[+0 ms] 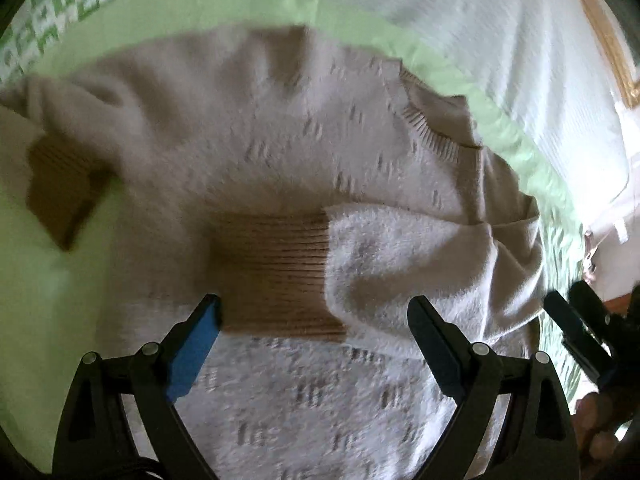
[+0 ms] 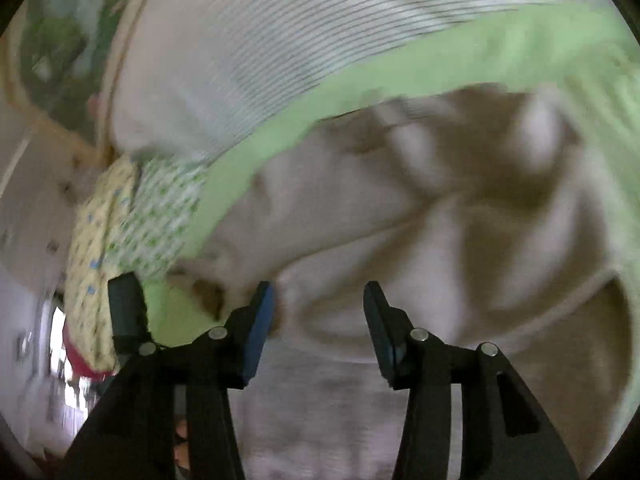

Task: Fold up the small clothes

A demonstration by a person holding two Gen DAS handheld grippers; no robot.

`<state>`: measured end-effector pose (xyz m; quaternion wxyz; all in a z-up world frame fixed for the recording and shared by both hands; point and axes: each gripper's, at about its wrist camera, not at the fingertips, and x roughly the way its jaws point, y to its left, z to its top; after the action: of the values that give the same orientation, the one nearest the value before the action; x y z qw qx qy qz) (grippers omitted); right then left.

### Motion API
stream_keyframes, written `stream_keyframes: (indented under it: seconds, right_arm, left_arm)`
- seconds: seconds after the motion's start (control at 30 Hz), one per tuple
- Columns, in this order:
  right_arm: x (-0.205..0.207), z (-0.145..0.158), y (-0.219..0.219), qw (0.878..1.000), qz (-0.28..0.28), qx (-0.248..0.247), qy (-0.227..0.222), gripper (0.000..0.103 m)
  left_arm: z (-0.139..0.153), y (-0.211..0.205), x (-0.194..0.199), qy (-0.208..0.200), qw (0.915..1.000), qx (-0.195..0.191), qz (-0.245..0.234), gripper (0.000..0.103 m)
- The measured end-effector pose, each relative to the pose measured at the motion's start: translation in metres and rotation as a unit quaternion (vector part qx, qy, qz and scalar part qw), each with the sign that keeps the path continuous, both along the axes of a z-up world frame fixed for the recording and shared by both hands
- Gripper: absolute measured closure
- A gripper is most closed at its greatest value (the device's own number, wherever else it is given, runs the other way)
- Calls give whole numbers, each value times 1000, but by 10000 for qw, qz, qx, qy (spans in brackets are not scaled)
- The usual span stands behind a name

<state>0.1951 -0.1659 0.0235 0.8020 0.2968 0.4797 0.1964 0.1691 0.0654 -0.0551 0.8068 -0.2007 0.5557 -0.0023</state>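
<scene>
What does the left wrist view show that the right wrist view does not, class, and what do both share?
Only the left wrist view shows the brown ribbed cuff folded across the sweater, the ribbed neckline, and the right gripper at its edge. Only the right wrist view shows the yellow patterned cloth and the white striped bedding. Both show the beige knitted sweater on the light green sheet, each with open jaws; the left gripper hovers over the cuff.

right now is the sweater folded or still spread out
Partly folded. One sleeve is laid across the sweater body, its ribbed cuff on the front; the other cuff still sticks out sideways.
</scene>
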Motion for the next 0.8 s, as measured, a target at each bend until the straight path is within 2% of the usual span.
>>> stream_keyframes:
  seconds: [0.07, 0.17, 0.23, 0.37, 0.43, 0.47, 0.5, 0.53, 0.57, 0.6, 0.67, 0.7, 0.77, 0.8]
  right_arm:
    - [-2, -4, -34, 9992, -374, -103, 72, 55]
    - [-7, -1, -80, 9964, -819, -208, 92, 55]
    - [-9, 0, -107, 9938, -1082, -241, 88, 55]
    - [-10, -4, -135, 9894, -1422, -262, 126, 55]
    - [-10, -10, -143, 9872, -1551, -308, 179, 55]
    - [-8, -12, -143, 9866, -1588, -305, 195, 55]
    - [-7, -14, -145, 9860, -1626, -296, 218, 55]
    - [-4, -17, -148, 9848, -1689, -319, 263, 55]
    - [-2, -19, -151, 9839, -1732, -337, 286, 55]
    - [0, -22, -156, 9831, -1773, -341, 303, 55]
    - [5, -25, -164, 9826, -1799, -353, 304, 55]
    - [8, -25, -166, 9825, -1800, -378, 296, 55]
    - [20, -24, -170, 9823, -1800, -458, 242, 55]
    - [25, -24, -172, 9824, -1793, -489, 191, 55]
  left_arm:
    - [-13, -4, 11, 253, 9996, 64, 113, 9]
    - [-21, -4, 14, 417, 9987, 99, 276, 9]
    - [-23, 1, 7, 440, 9981, -123, 405, 9]
    - [-30, 9, -4, 444, 9963, -342, 651, 9]
    - [-29, 13, -2, 378, 9963, -304, 702, 13]
    - [-28, 10, 2, 268, 9971, -192, 692, 18]
    - [-25, 10, 5, 155, 9977, -124, 652, 43]
    - [-22, 4, 10, 6, 9987, -24, 510, 78]
    - [-20, 1, 15, -58, 9993, -109, 357, 91]
    - [-14, -1, 20, -174, 9991, -271, 257, 91]
    - [11, -1, 20, -615, 9975, -290, 183, 91]
    - [38, 1, 16, -1072, 9938, -280, 100, 92]
    - [71, 7, 7, -1647, 9861, -202, 16, 92]
    - [76, 9, 5, -1727, 9849, -113, -13, 92]
